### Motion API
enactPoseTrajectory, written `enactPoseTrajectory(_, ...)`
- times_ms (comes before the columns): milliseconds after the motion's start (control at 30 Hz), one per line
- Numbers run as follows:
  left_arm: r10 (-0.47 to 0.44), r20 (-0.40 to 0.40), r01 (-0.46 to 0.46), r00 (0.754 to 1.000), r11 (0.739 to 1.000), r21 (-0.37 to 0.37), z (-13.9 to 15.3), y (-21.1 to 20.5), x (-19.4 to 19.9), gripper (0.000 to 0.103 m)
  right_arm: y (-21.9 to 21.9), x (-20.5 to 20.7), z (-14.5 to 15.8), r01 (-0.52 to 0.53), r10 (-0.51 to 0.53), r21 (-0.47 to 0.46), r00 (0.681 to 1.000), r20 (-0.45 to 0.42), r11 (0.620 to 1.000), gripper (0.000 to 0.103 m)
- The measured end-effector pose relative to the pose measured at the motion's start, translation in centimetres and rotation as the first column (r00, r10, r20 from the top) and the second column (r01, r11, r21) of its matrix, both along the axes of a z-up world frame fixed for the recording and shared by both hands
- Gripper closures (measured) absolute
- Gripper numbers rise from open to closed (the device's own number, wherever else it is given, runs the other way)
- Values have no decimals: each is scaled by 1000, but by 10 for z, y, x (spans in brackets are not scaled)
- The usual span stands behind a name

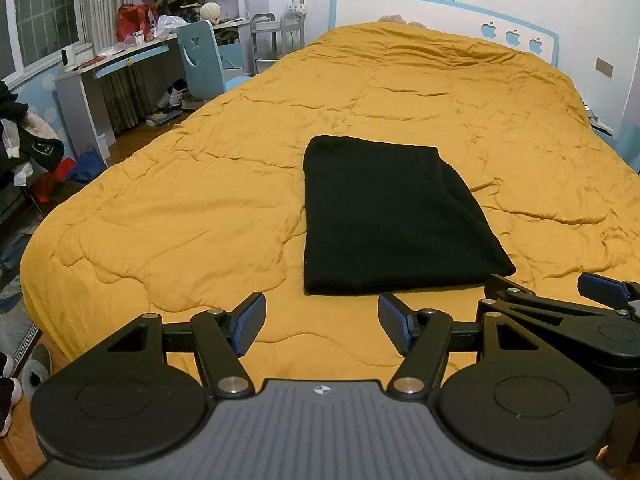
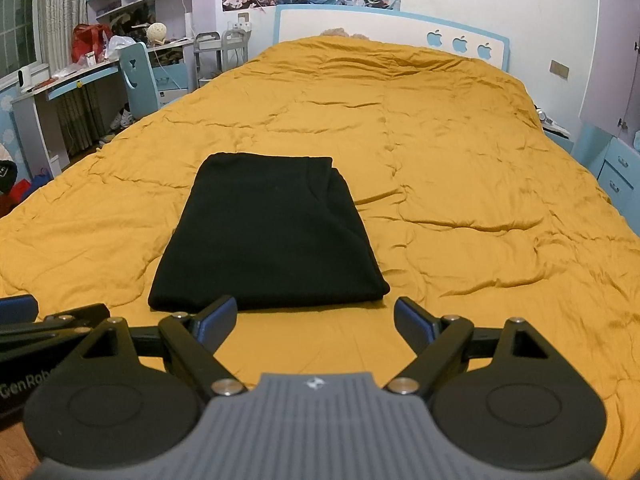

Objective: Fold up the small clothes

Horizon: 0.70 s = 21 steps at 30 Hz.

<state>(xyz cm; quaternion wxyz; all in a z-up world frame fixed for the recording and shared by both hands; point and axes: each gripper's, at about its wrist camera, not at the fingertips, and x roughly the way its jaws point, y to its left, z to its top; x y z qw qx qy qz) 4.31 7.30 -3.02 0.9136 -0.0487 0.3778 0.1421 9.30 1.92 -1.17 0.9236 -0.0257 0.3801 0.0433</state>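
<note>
1. My left gripper and right gripper both stand apart, holding nothing.
2. The black garment lies folded into a neat rectangle on the yellow quilt, at 12 o'clock from both grippers.
3. Folding looks finished; perhaps only tidying remains.
4. Readable writing: "GenRob" at 9 o'clock in the right view.

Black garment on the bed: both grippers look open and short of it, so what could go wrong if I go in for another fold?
The quilt is soft and wrinkled, so a low finger may pinch it along with the black garment. The garment's right side shows loose, uneven layers; a grab there may undo them. The left gripper and right gripper sit close together and might collide.
</note>
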Motion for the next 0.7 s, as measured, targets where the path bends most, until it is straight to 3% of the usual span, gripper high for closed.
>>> enactPoseTrajectory(700, -4, -14, 4, 1000, 1000, 18, -1, 5, 2, 27, 4, 0, -4, 7, -7, -11, 1000, -14, 1000, 21)
